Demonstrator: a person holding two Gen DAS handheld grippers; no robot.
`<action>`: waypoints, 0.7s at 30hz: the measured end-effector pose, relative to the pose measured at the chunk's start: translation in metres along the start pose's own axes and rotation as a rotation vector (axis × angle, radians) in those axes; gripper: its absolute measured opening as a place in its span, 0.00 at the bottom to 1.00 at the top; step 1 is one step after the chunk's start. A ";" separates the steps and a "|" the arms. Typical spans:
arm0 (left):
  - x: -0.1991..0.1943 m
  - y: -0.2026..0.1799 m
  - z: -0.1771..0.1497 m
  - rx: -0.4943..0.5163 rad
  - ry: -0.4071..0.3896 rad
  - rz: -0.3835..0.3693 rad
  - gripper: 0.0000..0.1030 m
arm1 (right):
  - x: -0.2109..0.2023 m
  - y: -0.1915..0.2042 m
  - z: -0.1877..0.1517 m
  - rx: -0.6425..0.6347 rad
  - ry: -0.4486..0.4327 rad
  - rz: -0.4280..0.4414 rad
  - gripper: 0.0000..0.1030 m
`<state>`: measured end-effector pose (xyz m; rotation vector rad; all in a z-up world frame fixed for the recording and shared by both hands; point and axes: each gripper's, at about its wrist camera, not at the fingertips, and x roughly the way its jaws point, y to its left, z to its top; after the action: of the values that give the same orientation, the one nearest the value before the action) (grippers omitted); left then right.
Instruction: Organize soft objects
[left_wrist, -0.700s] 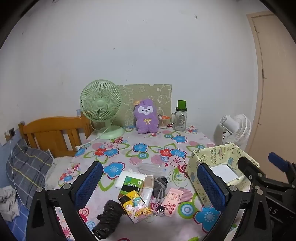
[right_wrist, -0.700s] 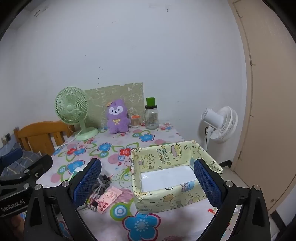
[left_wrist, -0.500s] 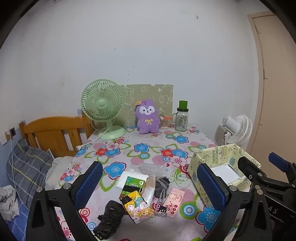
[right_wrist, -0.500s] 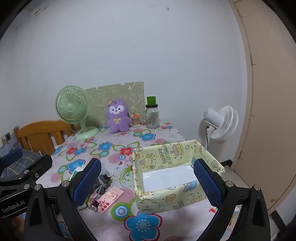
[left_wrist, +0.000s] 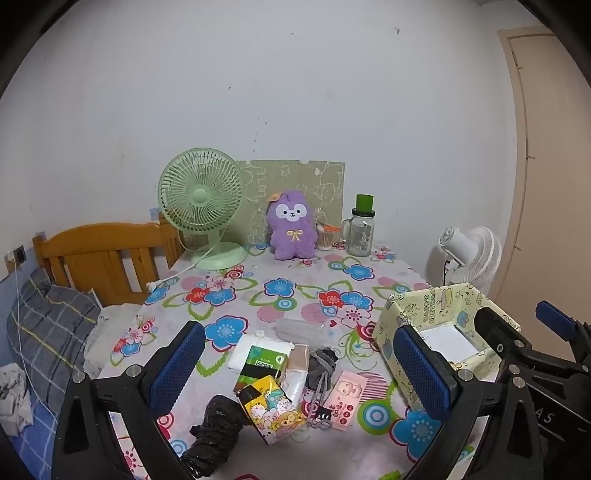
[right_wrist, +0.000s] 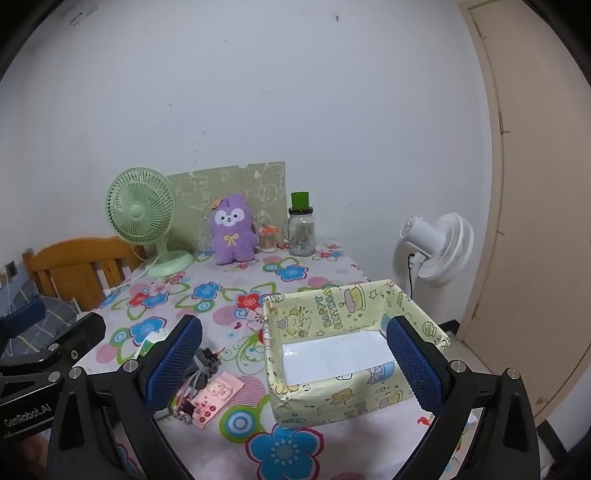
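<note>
Both claws hang wide apart with nothing between their blue pads: the left claw (left_wrist: 297, 367) hovers over the clutter at the near edge of the counter (left_wrist: 295, 291), and the right claw (right_wrist: 295, 363) hovers over the paper-lined box (right_wrist: 354, 332) beside it. Neither touches anything.

Going from big to small, the counter wears a flowered cloth. At its far edge stand a green desk fan (left_wrist: 202, 199), a purple plush toy (left_wrist: 291, 225) and a glass jar with a green lid (left_wrist: 360, 229). The yellow cartoon-print box sits on the right side, open-topped, and looks empty down to its white floor. Just left of it lies the heap to be sorted: a white tissue pack with a green label (left_wrist: 260, 356), a black crumpled bag (left_wrist: 214, 424), a grey fabric bundle (left_wrist: 323, 365) with cords, a yellow cartoon packet (left_wrist: 273, 410) and a pink card (left_wrist: 345, 398).

From where I stand, no sorting has begun. This looks like the approach, with a first item yet to be chosen. The next move, I reckon, calls for the left claw to dip onto one soft piece, pinch it near its middle so it does not sag or drag its neighbours, and carry it right to the box.

Several things are hard to read. The heap overlaps, so I cannot tell what lies beneath the packet or where the cords end. A clear wrapper behind the heap is barely visible. The black bag is cut off by the left claw's frame.
</note>
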<state>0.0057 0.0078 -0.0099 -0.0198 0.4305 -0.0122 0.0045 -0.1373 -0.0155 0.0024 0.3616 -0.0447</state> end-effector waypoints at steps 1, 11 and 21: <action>0.001 -0.001 0.000 0.002 -0.001 0.003 1.00 | 0.001 0.000 0.000 -0.001 0.001 0.001 0.98; 0.000 0.003 -0.003 -0.012 -0.008 0.004 1.00 | 0.000 0.003 0.002 -0.009 -0.007 0.012 0.98; 0.000 0.009 -0.003 -0.016 -0.019 0.008 1.00 | 0.000 0.006 0.002 -0.014 -0.019 0.001 0.98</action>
<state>0.0045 0.0168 -0.0126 -0.0337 0.4120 -0.0006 0.0054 -0.1316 -0.0132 -0.0118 0.3427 -0.0407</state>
